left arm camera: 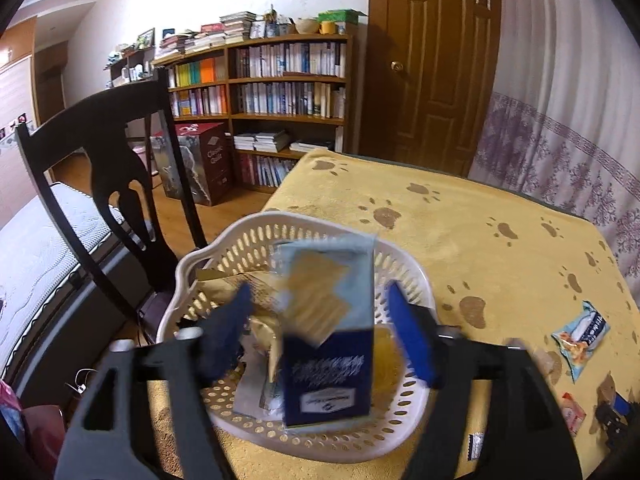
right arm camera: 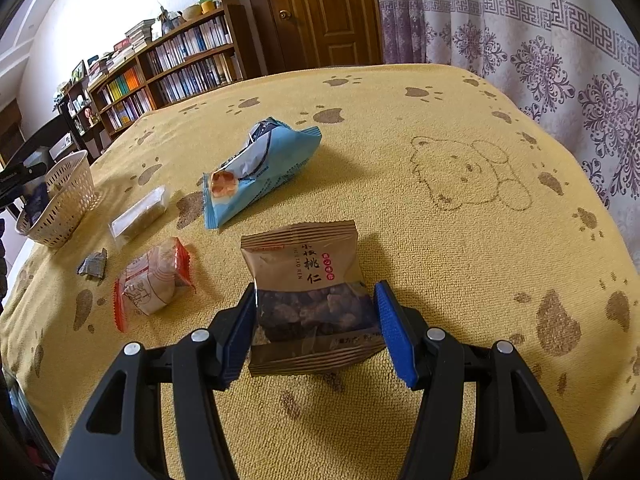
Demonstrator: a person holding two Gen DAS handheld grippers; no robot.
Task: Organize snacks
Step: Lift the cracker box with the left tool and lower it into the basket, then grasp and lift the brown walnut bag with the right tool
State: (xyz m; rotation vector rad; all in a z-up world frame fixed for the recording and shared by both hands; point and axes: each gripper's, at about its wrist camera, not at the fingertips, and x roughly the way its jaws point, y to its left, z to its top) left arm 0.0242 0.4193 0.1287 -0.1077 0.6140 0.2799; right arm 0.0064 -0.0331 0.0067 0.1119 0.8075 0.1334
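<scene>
Here, nearest us, the right tongs straddle the brown walnut packet lying on the counter; the pads sit close beside its two edges, but we cannot tell whether they yet press it. We would judge the pick to go best if the pads close on the filled lower half rather than the crimped seam, and lift straight up so the pouch does not slide. Toward 10 o'clock lie the red-edged packet, the clear-wrapped bar and the light-blue bag. Farther, at 9 o'clock, stands the white basket. In the other view the left tongs, spread wide, hover over that basket; a blue cracker box, blurred, sits between them, seemingly untouched.
</scene>
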